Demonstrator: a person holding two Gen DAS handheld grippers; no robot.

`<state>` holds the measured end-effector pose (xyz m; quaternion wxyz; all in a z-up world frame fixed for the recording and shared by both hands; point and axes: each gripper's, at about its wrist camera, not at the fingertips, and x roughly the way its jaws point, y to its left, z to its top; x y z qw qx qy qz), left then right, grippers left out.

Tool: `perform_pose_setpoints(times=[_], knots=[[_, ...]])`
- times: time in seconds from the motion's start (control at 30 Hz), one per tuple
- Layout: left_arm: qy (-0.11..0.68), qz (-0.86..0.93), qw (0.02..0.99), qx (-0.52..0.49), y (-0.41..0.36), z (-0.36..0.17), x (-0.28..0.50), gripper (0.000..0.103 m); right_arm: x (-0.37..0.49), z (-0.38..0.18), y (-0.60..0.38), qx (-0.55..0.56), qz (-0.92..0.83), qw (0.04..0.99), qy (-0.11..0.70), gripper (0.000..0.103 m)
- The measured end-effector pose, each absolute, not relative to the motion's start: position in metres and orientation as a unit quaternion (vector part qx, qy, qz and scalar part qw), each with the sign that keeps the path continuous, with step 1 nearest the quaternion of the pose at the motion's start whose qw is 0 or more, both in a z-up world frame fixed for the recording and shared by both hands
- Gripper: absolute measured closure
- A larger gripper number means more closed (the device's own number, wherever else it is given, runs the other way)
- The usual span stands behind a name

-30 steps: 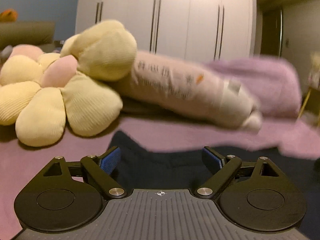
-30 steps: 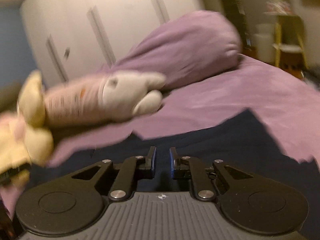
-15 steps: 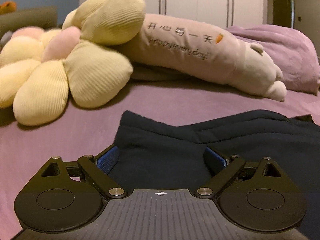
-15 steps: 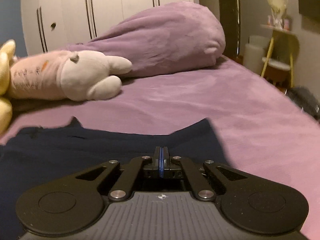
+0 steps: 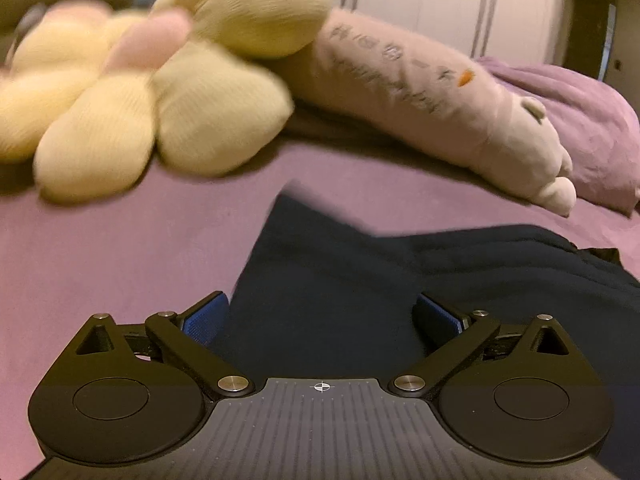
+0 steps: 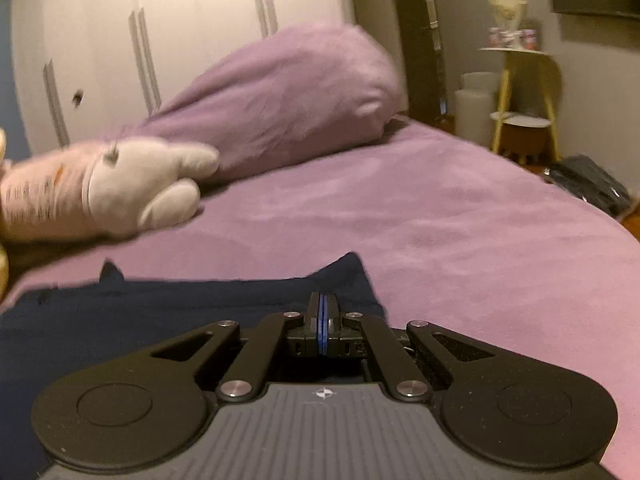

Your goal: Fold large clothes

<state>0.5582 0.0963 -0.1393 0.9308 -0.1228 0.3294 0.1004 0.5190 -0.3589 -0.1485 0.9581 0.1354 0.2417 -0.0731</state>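
A dark navy garment [image 5: 360, 280] lies spread on the purple bed. In the left wrist view my left gripper [image 5: 322, 316] is open, its blue-padded fingers [image 5: 204, 318] straddling the garment near its left corner. In the right wrist view the garment [image 6: 160, 308] lies in front and to the left. My right gripper [image 6: 322, 314] is shut, pads pressed together over the garment's right corner; whether cloth is pinched between them is hidden.
A yellow flower cushion [image 5: 140, 92] and a long pink plush [image 5: 420, 92] lie at the head of the bed. A purple pillow [image 6: 280, 96] sits behind. A yellow side table [image 6: 520, 92] and white wardrobe [image 6: 160, 20] stand beyond the bed's right edge.
The right gripper's fingers closed from a narrow gap to fully shut. Both views shifted and tilted; the left gripper stayed open over the garment.
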Motion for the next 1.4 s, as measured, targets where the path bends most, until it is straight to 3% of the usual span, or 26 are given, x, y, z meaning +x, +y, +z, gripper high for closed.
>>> perform_pose_setpoints(times=[0.07, 0.13, 0.37, 0.43, 0.47, 0.53, 0.6, 0.67, 0.7, 0.8, 0.93, 1.0, 1.07, 1.1, 1.4], knots=[[0.337, 0.081, 0.924, -0.161, 0.112, -0.134, 0.532, 0.001, 0.498, -0.142, -0.370, 0.175, -0.076, 0.951, 0.243, 0.078], [0.338, 0.059, 0.923, -0.171, 0.126, -0.124, 0.492, 0.001, 0.465, -0.138, -0.382, 0.214, -0.069, 0.943, 0.246, 0.065], [0.368, -0.056, 0.906, -0.202, 0.153, -0.115, 0.369, 0.005, 0.307, -0.150, -0.424, 0.288, 0.020, 0.915, 0.280, 0.053], [0.368, -0.081, 0.905, -0.198, 0.150, -0.112, 0.358, 0.010, 0.286, -0.153, -0.432, 0.309, 0.066, 0.904, 0.289, 0.054], [0.371, -0.089, 0.903, -0.196, 0.147, -0.111, 0.357, 0.018, 0.282, -0.152, -0.432, 0.305, 0.081, 0.903, 0.292, 0.054], [0.382, -0.092, 0.899, -0.192, 0.141, -0.113, 0.365, 0.020, 0.283, -0.148, -0.430, 0.288, 0.095, 0.906, 0.296, 0.054], [0.390, -0.084, 0.898, -0.187, 0.137, -0.116, 0.371, 0.032, 0.291, -0.148, -0.428, 0.278, 0.099, 0.908, 0.296, 0.055], [0.391, -0.081, 0.894, -0.204, 0.137, -0.117, 0.370, 0.037, 0.299, -0.153, -0.426, 0.273, 0.109, 0.905, 0.306, 0.069], [0.390, -0.086, 0.895, -0.199, 0.137, -0.116, 0.369, 0.043, 0.302, -0.153, -0.425, 0.265, 0.116, 0.905, 0.310, 0.072], [0.392, -0.106, 0.894, -0.187, 0.143, -0.118, 0.365, 0.045, 0.304, -0.152, -0.421, 0.244, 0.140, 0.904, 0.320, 0.075], [0.402, -0.092, 0.885, -0.216, 0.143, -0.125, 0.372, 0.045, 0.318, -0.157, -0.420, 0.264, 0.152, 0.891, 0.336, 0.071], [0.401, -0.083, 0.890, -0.202, 0.135, -0.119, 0.371, 0.057, 0.326, -0.156, -0.409, 0.258, 0.138, 0.893, 0.343, 0.072], [0.402, -0.084, 0.893, -0.185, 0.130, -0.111, 0.369, 0.065, 0.325, -0.152, -0.402, 0.256, 0.135, 0.895, 0.339, 0.085], [0.402, -0.086, 0.893, -0.184, 0.130, -0.106, 0.367, 0.068, 0.325, -0.149, -0.400, 0.259, 0.139, 0.892, 0.343, 0.085], [0.350, -0.157, 0.897, -0.221, 0.137, -0.030, 0.317, 0.078, 0.285, -0.104, -0.410, 0.314, 0.221, 0.862, 0.332, 0.091]])
